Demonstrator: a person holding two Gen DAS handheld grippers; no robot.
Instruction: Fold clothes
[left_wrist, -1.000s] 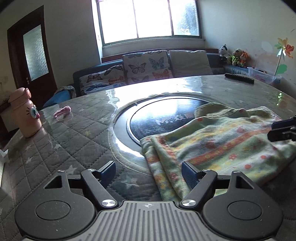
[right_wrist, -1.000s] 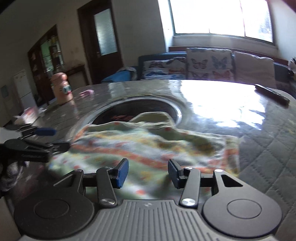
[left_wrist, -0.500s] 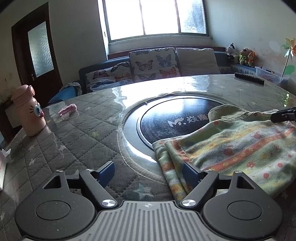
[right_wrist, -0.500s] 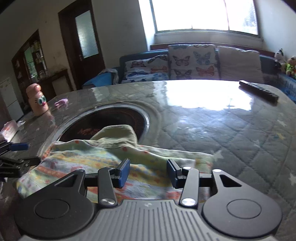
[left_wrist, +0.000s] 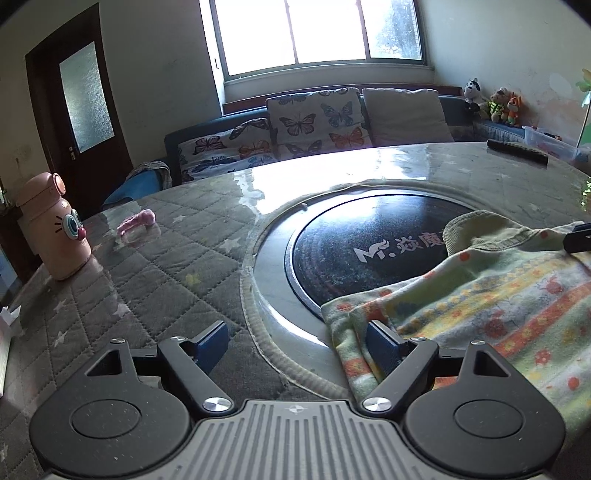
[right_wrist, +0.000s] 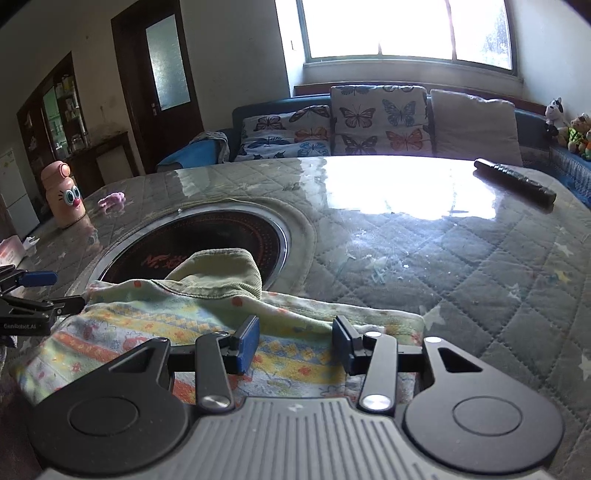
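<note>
Left wrist view shows the left gripper (left_wrist: 295, 341) with jaws spread wide and holding nothing, its right finger just beside the edge of the patterned garment (left_wrist: 491, 299). That garment lies crumpled on the quilted table (left_wrist: 147, 280), partly over the black round inset (left_wrist: 369, 236). Right wrist view has the right gripper (right_wrist: 295, 341) hovering over the cloth, jaws parted with nothing between them. A pink bottle (left_wrist: 55, 225) stands far left
</note>
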